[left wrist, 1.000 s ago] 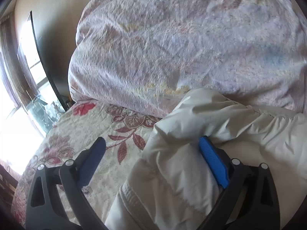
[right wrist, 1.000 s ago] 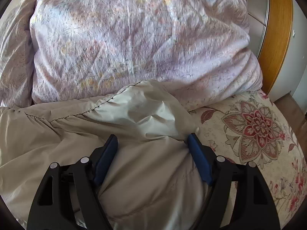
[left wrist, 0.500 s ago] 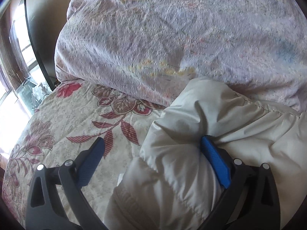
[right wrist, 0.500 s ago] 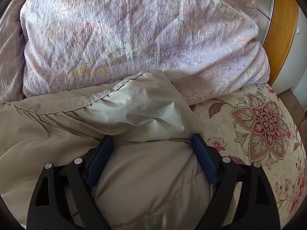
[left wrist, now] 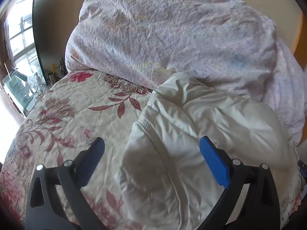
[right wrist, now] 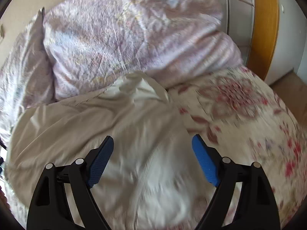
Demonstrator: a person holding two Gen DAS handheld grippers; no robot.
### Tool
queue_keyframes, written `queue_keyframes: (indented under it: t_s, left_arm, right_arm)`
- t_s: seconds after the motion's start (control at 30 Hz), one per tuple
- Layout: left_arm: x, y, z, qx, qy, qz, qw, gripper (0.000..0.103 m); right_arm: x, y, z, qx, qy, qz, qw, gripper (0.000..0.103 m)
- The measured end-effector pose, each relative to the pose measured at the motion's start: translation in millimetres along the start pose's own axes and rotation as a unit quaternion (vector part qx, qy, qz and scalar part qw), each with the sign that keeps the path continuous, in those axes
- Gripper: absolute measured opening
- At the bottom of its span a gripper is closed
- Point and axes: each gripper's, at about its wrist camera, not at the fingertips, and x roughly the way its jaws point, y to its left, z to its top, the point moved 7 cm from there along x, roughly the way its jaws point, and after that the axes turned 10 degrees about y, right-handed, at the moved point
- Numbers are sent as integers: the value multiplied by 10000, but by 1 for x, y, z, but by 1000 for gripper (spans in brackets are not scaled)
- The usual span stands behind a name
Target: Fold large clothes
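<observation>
Jacket (left wrist: 201, 134) is lying bunched on the bedspread (left wrist: 76, 115) — I am keeping the left gripper (left wrist: 153, 153) and right gripper (right wrist: 151, 153) spread apart, gripping nothing, aiming for hem edges.

Bedroom, daylight from my left

I see a bed under a floral bedspread (left wrist: 76, 115) in cream and red, with a heaped pale lilac duvet (left wrist: 172, 38) piled at its far side against a plain beige wall (left wrist: 57, 9). A bright window (left wrist: 19, 28) glares at my left; an orange wooden frame (right wrist: 265, 28) and brown floor (right wrist: 291, 84) stand at my right.
</observation>
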Motion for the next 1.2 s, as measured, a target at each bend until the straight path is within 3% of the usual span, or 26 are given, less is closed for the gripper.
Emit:
queue_keyframes:
  t_s: [0.13,0.27,0.43,0.53,0.6,0.67,0.73,0.8,0.87,0.97,1.2]
  left_arm:
    - [-33,-3,-34,199,-1,-247,9995,98]
    - [-35,10,-64,-123,309,-561,9979,98]
    - [-15,20,-90,-648,778,-931,9905,80]
    - [1,24,-98,-1056,1015,-1214,9817,72]
    - [11,24,-102,-1320,1121,-1393,9750,69]
    - [11,22,-99,-1436,991,-1471,9736,66]
    - [15,21,-99,-1682,1022,-1699,9656,55]
    - [19,21,-97,-1921,961,-1884,9583,47]
    - [21,22,-96,-2212,892,-2133,9474,38]
    - [18,23,-92,-2438,745,-2281,9397,25]
    - [-5,32,-83,-2360,433,-2339,9422,13]
  right_arm:
    - [-23,-15,-39,607,382,657,9953,85]
    - [-19,-20,-67,1283,851,1203,9807,82]
    - [-3,-23,-87,1977,1236,1789,9558,77]
    - [6,-19,-91,2190,1337,2150,9423,76]
    - [9,-17,-89,2237,1243,2228,9407,72]
    - [11,-14,-88,2291,1198,2365,9366,68]
    - [15,-12,-88,2427,1166,2567,9282,63]
    - [17,-14,-90,2519,1089,2621,9252,49]
    - [17,-15,-91,2598,988,2779,9195,41]
    - [10,-14,-91,2584,857,2967,9154,30]
    - [-19,-1,-87,2282,676,3118,9198,24]
